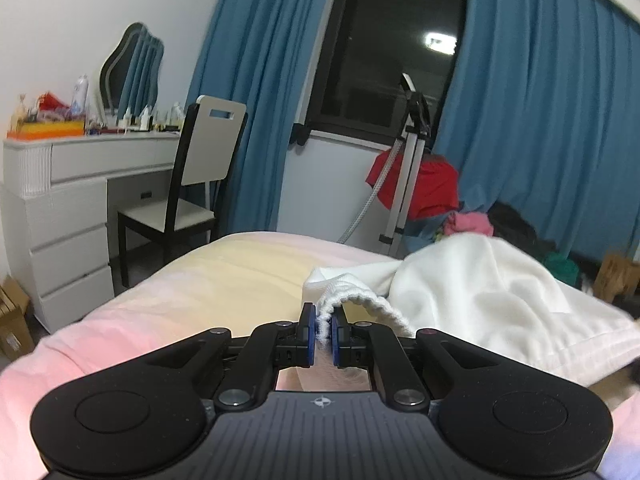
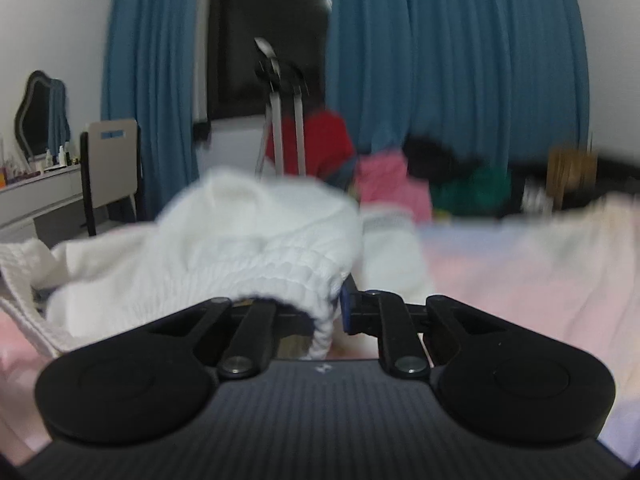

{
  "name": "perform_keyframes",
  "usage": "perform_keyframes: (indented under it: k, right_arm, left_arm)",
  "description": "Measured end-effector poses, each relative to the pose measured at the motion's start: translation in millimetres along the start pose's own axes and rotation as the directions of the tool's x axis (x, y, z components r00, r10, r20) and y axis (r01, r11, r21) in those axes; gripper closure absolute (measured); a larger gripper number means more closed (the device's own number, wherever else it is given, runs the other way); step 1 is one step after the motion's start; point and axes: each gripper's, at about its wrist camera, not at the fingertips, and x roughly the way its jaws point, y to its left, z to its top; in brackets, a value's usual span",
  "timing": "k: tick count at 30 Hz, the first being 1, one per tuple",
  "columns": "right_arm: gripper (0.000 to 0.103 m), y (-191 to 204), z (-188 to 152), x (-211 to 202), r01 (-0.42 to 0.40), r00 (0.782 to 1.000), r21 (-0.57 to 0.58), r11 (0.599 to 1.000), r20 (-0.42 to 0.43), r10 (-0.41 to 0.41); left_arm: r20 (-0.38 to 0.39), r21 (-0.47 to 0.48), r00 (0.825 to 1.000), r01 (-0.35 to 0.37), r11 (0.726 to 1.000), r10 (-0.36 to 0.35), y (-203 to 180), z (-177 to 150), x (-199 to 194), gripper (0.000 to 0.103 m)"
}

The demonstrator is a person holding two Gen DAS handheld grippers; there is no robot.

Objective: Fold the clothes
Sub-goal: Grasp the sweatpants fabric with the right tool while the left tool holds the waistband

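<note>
The left gripper (image 1: 323, 330) pinches the ribbed hem of a white garment (image 1: 480, 288), its blue pads pressed together on the fabric. The garment lies crumpled on the bed (image 1: 240, 268), over the pink and yellow blanket. The right gripper (image 2: 332, 312) sits at another ribbed edge of the same garment (image 2: 240, 232). Cloth drapes over its left finger and hides it, so from the blurred right view I cannot tell whether the pads actually press the fabric.

What could go wrong: if the right gripper has only a shallow bite, or none, the hem may slip out once both hands pull apart, and the garment would sag back into a heap. The left pinch sits on the very edge, so a sharp tug could pull the rib free. The loose bulk between the two hands may also fold under itself and trap creases.

Count: two grippers, one white garment in hand, one bed, one chair (image 1: 200, 168).
</note>
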Motion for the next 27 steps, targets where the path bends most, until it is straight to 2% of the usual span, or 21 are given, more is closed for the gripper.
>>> perform_keyframes:
  k: [3, 6, 10, 12, 13, 15, 17, 20, 21, 23, 24, 25, 27]
  right_arm:
    - [0.088, 10.3, 26.0, -44.0, 0.051, 0.993, -0.135, 0.990, 0.108, -0.037]
    - [0.088, 24.1, 38.9, -90.3, 0.102, 0.982, -0.260, 0.960, 0.182, -0.055]
    - [0.088, 40.7, 32.6, -133.7, 0.069, 0.991, -0.362, 0.930, 0.130, -0.022]
    - [0.088, 47.2, 22.5, -143.3, 0.029, 0.998, -0.380, 0.924, 0.058, -0.008]
    - [0.087, 50.2, 15.5, -145.2, 0.011, 1.000, -0.390, 0.921, 0.014, -0.006]
    - [0.087, 53.4, -0.9, -146.2, -0.024, 0.997, -0.395, 0.918, -0.077, -0.008]
    - [0.087, 54.2, -13.9, -145.1, -0.067, 0.987, -0.381, 0.922, -0.160, 0.006]
    - [0.087, 57.8, -25.5, -144.1, -0.083, 0.976, -0.386, 0.919, -0.216, -0.003]
    - [0.087, 58.1, -25.8, -145.3, -0.082, 0.975, -0.387, 0.918, -0.220, -0.006]
    - [0.087, 54.7, -23.0, -143.5, -0.084, 0.974, -0.367, 0.926, -0.224, -0.001]
    - [0.086, 53.5, -21.5, -141.7, -0.086, 0.973, -0.350, 0.933, -0.229, 0.004]
    - [0.086, 52.3, -20.1, -139.9, -0.089, 0.972, -0.333, 0.939, -0.233, 0.010]
    - [0.086, 50.0, -20.4, -137.8, -0.099, 0.969, -0.298, 0.949, -0.245, 0.024]
  left_arm:
    - [-0.018, -0.049, 0.999, 0.028, 0.998, -0.029, 8.8, 3.6, -6.8, 0.094]
    - [-0.074, -0.081, 0.995, 0.056, 0.995, -0.062, 15.4, 4.0, -15.6, 0.093]
    - [-0.191, 0.007, 0.981, 0.021, 1.000, -0.020, 16.2, -3.5, -27.4, 0.093]
    - [-0.257, 0.057, 0.966, 0.014, 0.998, 0.001, 18.9, -8.7, -28.6, 0.092]
    - [-0.307, 0.048, 0.952, 0.025, 0.999, -0.009, 24.2, -11.2, -26.7, 0.091]
    - [-0.412, 0.012, 0.910, 0.051, 0.999, -0.042, 36.5, -15.9, -21.6, 0.091]
    - [-0.492, -0.106, 0.865, 0.054, 0.993, -0.099, 56.6, -19.6, -19.5, 0.088]
    - [-0.528, -0.248, 0.823, 0.085, 0.965, -0.208, 78.9, -22.4, -24.8, 0.083]
    - [-0.531, -0.285, 0.810, 0.105, 0.953, -0.249, 83.5, -23.0, -27.7, 0.079]
    - [-0.516, -0.366, 0.791, 0.144, 0.919, -0.330, 88.7, -22.7, -32.8, 0.067]
    - [-0.497, -0.413, 0.782, 0.169, 0.895, -0.377, 92.2, -24.1, -34.8, 0.057]
    - [-0.478, -0.473, 0.762, 0.194, 0.859, -0.436, 95.7, -27.2, -34.2, 0.052]
    - [-0.474, -0.551, 0.722, 0.202, 0.809, -0.503, 96.9, -35.2, -26.7, 0.051]
